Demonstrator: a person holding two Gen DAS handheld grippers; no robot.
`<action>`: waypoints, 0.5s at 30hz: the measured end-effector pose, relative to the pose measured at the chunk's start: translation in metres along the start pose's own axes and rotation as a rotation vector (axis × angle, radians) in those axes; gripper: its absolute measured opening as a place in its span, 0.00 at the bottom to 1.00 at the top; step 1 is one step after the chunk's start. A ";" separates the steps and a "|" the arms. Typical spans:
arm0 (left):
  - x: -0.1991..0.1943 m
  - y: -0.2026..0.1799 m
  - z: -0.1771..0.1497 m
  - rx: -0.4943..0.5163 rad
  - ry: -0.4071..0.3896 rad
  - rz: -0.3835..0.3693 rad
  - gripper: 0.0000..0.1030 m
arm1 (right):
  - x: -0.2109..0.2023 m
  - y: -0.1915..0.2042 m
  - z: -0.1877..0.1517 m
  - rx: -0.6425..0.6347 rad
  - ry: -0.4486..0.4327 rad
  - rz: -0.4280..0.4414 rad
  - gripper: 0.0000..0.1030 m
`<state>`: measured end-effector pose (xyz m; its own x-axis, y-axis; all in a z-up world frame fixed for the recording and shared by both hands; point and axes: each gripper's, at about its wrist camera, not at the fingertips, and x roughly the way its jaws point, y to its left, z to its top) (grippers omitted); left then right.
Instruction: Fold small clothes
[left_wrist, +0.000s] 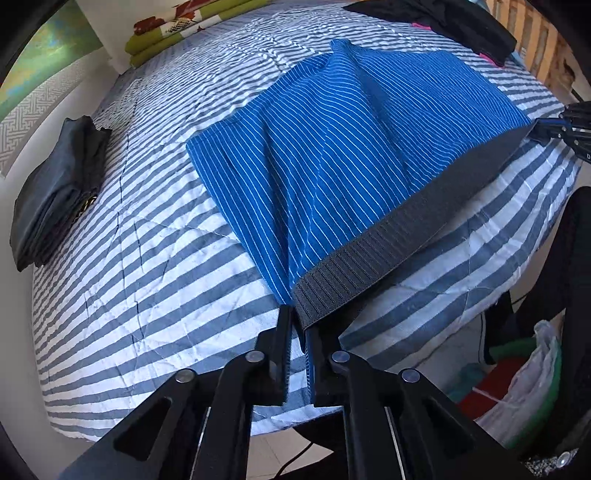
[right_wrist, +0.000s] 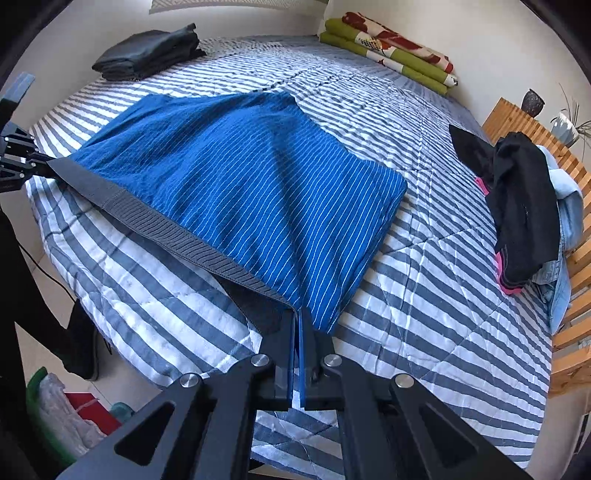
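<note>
Blue pinstriped shorts (left_wrist: 332, 147) lie on my striped quilt (left_wrist: 147, 277); my left gripper (left_wrist: 297, 325) and right gripper (right_wrist: 297, 321) each pinch a corner of the grey waistband (left_wrist: 388, 240).

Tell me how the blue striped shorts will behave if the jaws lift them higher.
The blue striped shorts look floppy: they already sag and crease between the two grips. The ribbed waistband seems firmer, stretched straight. Probably light, since only corner pinches hold them.

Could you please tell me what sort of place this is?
Most likely a bedroom: a bed under a striped quilt, folded blankets by the wall, and a loose pile of clothes at its edge.
</note>
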<state>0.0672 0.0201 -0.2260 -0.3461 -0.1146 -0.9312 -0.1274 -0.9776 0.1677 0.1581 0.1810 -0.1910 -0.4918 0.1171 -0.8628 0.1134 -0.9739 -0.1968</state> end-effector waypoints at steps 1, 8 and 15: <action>-0.001 0.000 0.000 0.000 0.001 -0.009 0.12 | 0.000 0.000 -0.001 -0.002 -0.001 -0.007 0.01; -0.017 0.015 -0.008 -0.052 -0.014 -0.059 0.43 | -0.005 -0.018 -0.007 0.068 0.015 0.019 0.01; -0.020 0.012 -0.014 -0.036 -0.015 -0.111 0.42 | -0.009 -0.014 -0.008 0.030 0.025 0.018 0.09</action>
<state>0.0859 0.0076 -0.2104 -0.3458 -0.0028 -0.9383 -0.1328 -0.9898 0.0519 0.1680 0.1949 -0.1844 -0.4686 0.1042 -0.8773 0.0959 -0.9811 -0.1678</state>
